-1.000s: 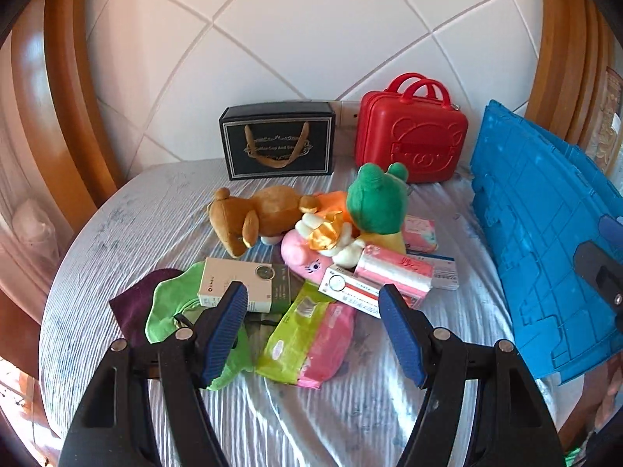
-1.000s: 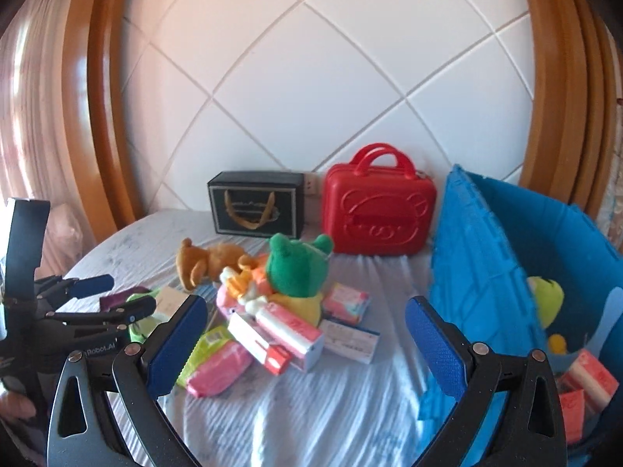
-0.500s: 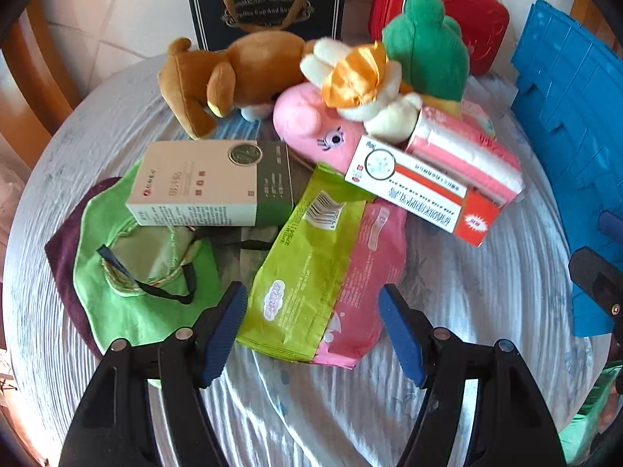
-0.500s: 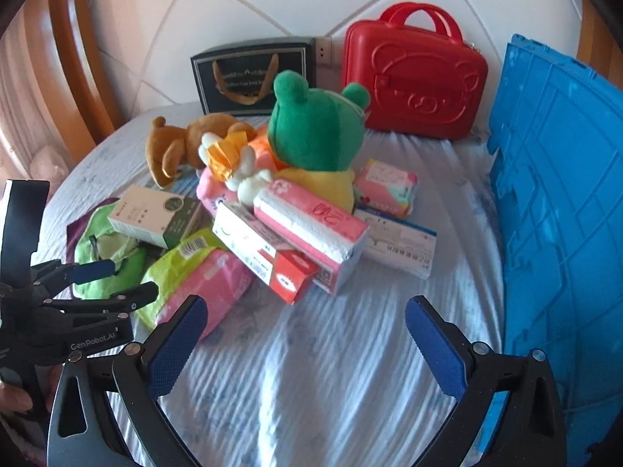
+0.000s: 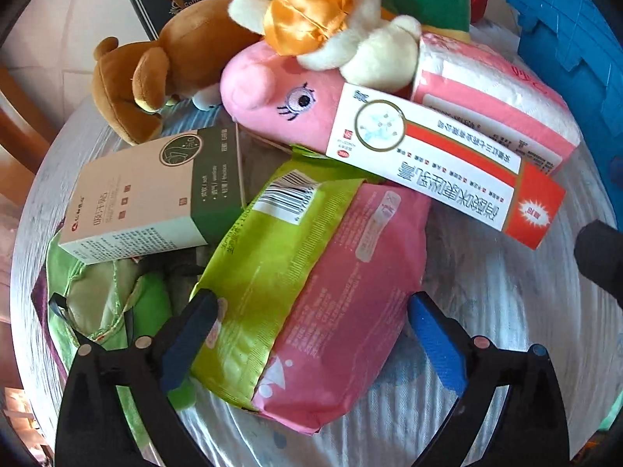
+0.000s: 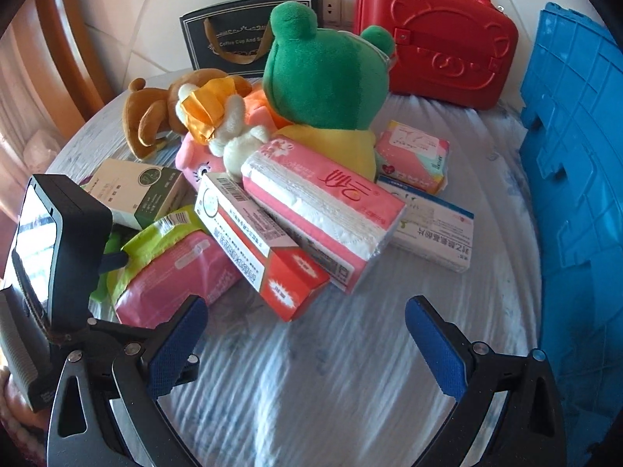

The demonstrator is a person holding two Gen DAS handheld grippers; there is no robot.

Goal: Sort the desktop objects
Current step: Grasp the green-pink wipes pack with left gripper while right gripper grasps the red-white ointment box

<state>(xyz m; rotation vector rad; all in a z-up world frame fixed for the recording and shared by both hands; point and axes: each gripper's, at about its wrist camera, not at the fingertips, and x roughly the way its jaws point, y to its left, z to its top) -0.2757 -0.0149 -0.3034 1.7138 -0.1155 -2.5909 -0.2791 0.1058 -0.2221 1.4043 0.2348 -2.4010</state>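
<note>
My left gripper [image 5: 311, 327] is opening its jaws around the green-and-pink wipes pack [image 5: 311, 292] at lower centre, pads not pressing it. My right gripper [image 6: 303, 334] stands wide apart over bare tablecloth [image 6: 331, 369], the red-and-white box [image 6: 257, 245] just above.

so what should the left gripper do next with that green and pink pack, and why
Probably ease a little lower, then close. The left gripper has its jaws opening, with the near end of the green and pink pack between its pads but not pressed. The pack lies flat on the cloth, its far end under the red and white box.
</note>
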